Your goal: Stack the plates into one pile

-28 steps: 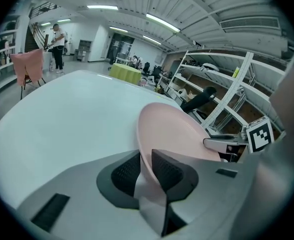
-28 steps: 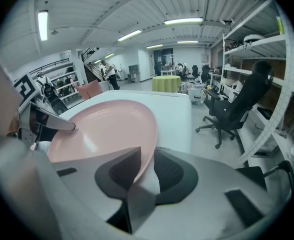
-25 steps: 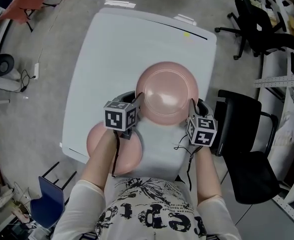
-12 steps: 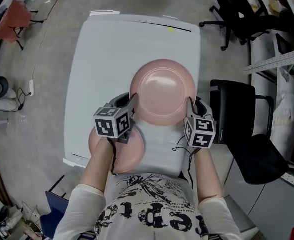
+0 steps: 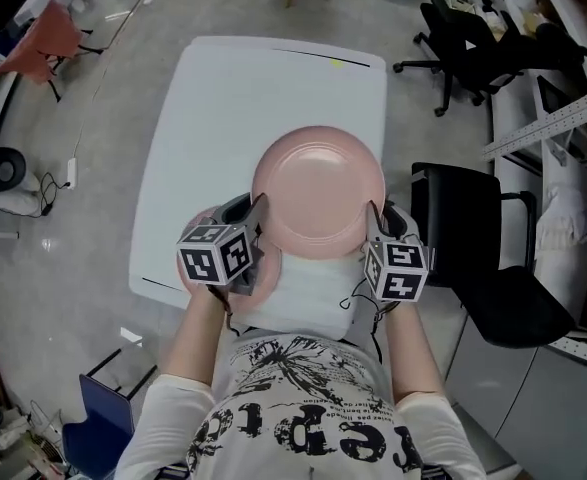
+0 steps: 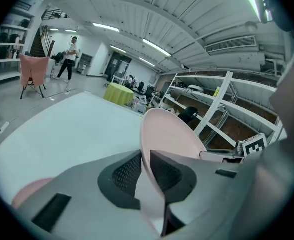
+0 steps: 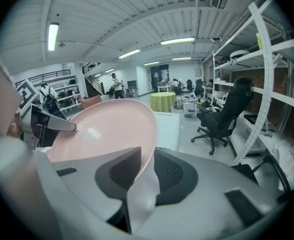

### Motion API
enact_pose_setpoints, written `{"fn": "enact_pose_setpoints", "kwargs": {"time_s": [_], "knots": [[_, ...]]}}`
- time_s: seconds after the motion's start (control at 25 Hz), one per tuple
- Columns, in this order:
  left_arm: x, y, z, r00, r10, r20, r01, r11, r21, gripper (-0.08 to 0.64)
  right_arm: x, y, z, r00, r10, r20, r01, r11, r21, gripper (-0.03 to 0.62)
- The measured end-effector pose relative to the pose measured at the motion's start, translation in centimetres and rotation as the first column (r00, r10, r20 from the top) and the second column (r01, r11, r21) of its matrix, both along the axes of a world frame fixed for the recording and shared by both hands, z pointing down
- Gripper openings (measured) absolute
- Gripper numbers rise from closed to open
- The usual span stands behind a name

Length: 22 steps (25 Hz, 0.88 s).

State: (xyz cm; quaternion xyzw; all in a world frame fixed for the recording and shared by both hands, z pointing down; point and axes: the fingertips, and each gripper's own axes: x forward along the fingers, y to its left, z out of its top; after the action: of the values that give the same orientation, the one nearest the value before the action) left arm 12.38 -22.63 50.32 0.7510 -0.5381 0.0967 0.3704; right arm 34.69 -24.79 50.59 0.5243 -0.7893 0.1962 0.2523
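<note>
A pink plate [image 5: 318,200] hangs above the white table [image 5: 243,108], held by its two opposite edges. My left gripper [image 5: 257,220] is shut on its left rim; the jaws have just been closing, with the rim [image 6: 154,134] between them. My right gripper [image 5: 373,224] is shut on the right rim, and the right gripper view shows the plate [image 7: 101,129] clamped between the pads [image 7: 174,171]. A second pink plate [image 5: 271,270] lies on the table's near edge, mostly hidden under the left gripper; it shows as a pink patch [image 6: 29,194] low in the left gripper view.
A black chair [image 5: 473,243] stands close to the table's right side, with office chairs [image 5: 463,38] further back. Metal shelving [image 5: 573,118] runs along the right. A blue chair [image 5: 103,408] is at the near left, and a red chair [image 5: 48,28] at the far left.
Both grippers have risen together with the pink plate held between them and come slightly toward the person. The second plate has stayed on the table.
</note>
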Motion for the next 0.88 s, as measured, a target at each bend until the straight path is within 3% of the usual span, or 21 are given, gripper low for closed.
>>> {"fn": "enact_pose_setpoints", "kwargs": {"time_s": [0.12, 0.64, 0.88], "knots": [[0.6, 3.1, -0.2, 1.000, -0.031, 0.000, 0.031, 0.999, 0.008, 0.063, 0.5, 2.3, -0.4, 0.999, -0.039, 0.002, 0.039, 0.999, 0.009, 0.089], [-2.7, 15.6, -1.2, 0.994, -0.109, 0.008, 0.109, 0.994, 0.027, 0.065, -3.0, 13.3, -1.1, 0.992, -0.122, 0.003, 0.122, 0.992, 0.006, 0.091], [-6.7, 18.8, -0.2, 0.995, -0.096, -0.005, 0.096, 0.995, 0.012, 0.059, -7.0, 16.9, -1.0, 0.994, -0.110, -0.015, 0.110, 0.994, 0.000, 0.089]]}}
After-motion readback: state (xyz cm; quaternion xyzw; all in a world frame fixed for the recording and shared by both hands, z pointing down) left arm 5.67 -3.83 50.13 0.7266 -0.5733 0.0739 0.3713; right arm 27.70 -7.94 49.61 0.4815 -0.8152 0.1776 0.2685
